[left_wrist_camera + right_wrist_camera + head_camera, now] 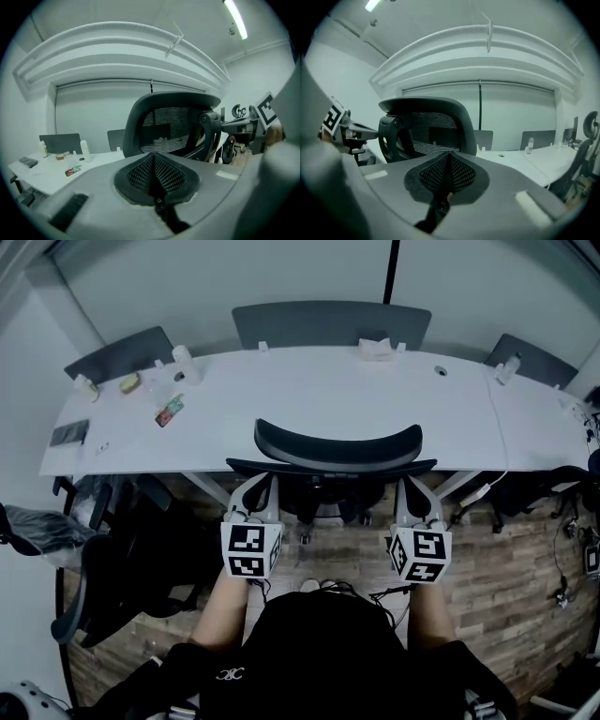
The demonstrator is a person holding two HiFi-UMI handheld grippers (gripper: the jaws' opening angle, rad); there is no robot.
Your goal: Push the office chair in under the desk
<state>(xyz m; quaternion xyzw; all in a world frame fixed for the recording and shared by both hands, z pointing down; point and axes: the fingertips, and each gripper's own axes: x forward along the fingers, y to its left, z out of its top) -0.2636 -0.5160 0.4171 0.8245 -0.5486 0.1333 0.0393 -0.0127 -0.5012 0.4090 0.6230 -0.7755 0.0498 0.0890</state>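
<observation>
2 closed: left gripper [255,491], right gripper [417,491], behind office chair [337,448].

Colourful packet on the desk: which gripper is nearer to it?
Left. The left gripper is at the left of the office chair, toward the desk end where the colourful packet lies; the right gripper is across the chair, farther off.

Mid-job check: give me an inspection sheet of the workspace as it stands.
Surface: long white desk.
Job's things: office chair, backrest at the desk's near edge.
Clutter: white bottle, snack pack, dark flat item, tissues.
Grippers: left gripper and right gripper both shut, empty, just behind the backrest.
Cables: white cable across the desk's right end.
Surroundings: grey chairs beyond the desk, wood floor.
</observation>
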